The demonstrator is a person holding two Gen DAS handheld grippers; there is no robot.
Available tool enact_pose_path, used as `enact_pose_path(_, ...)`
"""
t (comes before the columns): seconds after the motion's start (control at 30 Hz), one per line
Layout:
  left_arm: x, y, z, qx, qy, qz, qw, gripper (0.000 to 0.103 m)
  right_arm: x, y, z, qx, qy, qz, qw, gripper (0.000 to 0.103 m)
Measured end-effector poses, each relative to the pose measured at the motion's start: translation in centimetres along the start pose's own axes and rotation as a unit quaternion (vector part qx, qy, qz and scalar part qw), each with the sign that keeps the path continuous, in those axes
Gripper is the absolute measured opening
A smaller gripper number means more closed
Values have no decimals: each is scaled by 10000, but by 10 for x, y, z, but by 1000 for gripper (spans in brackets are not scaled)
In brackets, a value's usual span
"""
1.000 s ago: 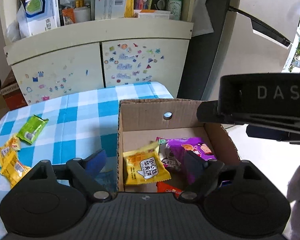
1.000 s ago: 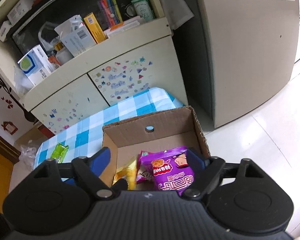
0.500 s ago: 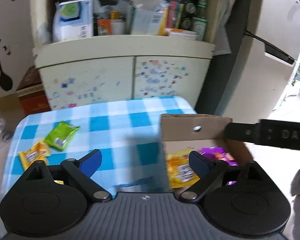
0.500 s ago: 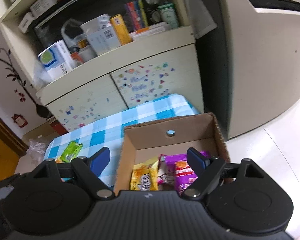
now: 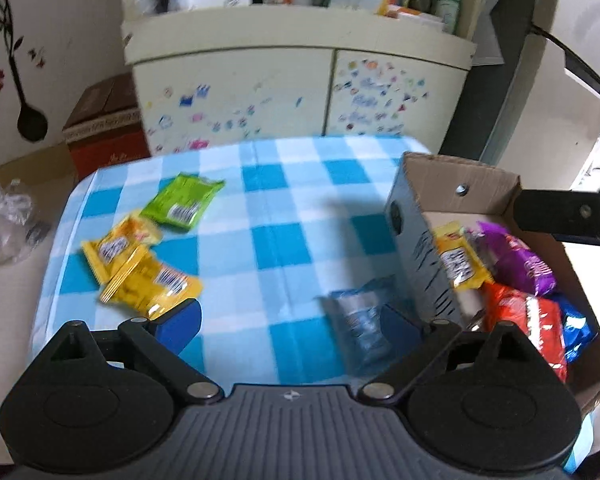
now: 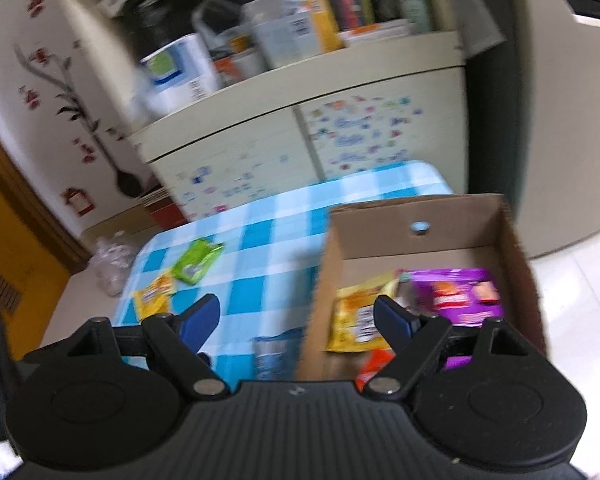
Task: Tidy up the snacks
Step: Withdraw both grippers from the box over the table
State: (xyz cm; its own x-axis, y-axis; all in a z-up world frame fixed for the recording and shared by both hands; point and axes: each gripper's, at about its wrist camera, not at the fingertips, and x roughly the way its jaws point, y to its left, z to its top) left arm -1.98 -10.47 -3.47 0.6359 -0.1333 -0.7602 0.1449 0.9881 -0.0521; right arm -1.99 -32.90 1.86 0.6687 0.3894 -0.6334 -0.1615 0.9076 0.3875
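I tilt left gripper (image 5: 290, 322) down over cloth (image 5: 276, 216), jaws opening, empty | right gripper (image 6: 296, 318) wide, empty, at box (image 6: 420, 216) edge | snacks (image 5: 148, 276) on cloth

- Left hand-held gripper (image 5: 290, 320): matt black plastic body, ribbed centre panel; blue finger pads (image 5: 182, 322), smooth; bright metal pivot pins.
- Right hand-held gripper (image 6: 296, 320): same matt black plastic, blue pads.
- Worktop (image 5: 284, 240): covered in blue-and-white checked cloth, soft, matt.
- Cardboard box (image 5: 460, 178): brown corrugated board, raw matt inside; a metal rivet in its far wall.
- Snack packets: glossy film, crinkled: green packet (image 5: 182, 202), yellow packets (image 5: 140, 268), purple packet (image 5: 518, 258), red packet (image 5: 528, 324).
- Cabinet (image 5: 296, 88): cream painted finish, smooth, with paper stickers.
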Motion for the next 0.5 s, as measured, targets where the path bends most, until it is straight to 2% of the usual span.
enact_pose_path(0.17,-4,32,1,2,-37,255,9997,98,13,31,-19,-385,53,10,9992,82)
enact_pose_path(0.3,-3,57,6,-66,-37,510,9987,98,23,56,-37,-720,-91,-497,9961,81)
enact_pose_path(0.4,2,73,10,-186,18,630,9978,98,34,66,-51,-622,-56,-734,9953,81)
enact_pose_path(0.5,9,86,14,-303,32,715,9970,98,43,82,-67,-847,-105,-952,9918,81)
